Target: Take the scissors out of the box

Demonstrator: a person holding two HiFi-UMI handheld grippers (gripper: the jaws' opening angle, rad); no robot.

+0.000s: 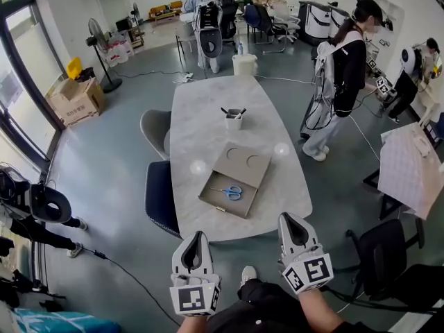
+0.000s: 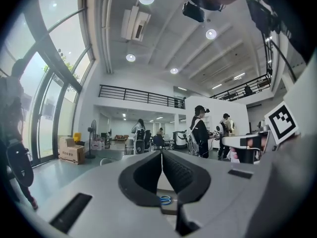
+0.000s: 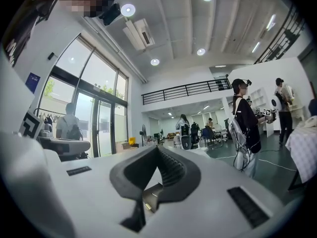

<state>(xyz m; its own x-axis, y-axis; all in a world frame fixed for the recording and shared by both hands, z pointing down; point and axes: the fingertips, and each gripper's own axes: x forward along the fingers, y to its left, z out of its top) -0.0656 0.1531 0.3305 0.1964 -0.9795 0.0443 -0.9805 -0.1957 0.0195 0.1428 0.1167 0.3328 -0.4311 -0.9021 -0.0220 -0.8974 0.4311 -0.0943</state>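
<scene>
From the head view, the scissors (image 1: 229, 192) lie flat, blue handles to the right, inside the open box (image 1: 248, 164) on the table (image 1: 201, 116). The left gripper (image 1: 198, 236) and the right gripper (image 1: 290, 217) are held side by side, pointing level, just short of the table's near edge.

The left gripper view shows its jaws clenched on nothing, the scissors (image 2: 165, 199) ahead and low.

The right gripper view shows the same empty, closed jaws (only a box (image 3: 151, 195) corner beyond). The picking gripper should probably open early and tip down over the handles, while the other steadies the box.
</scene>
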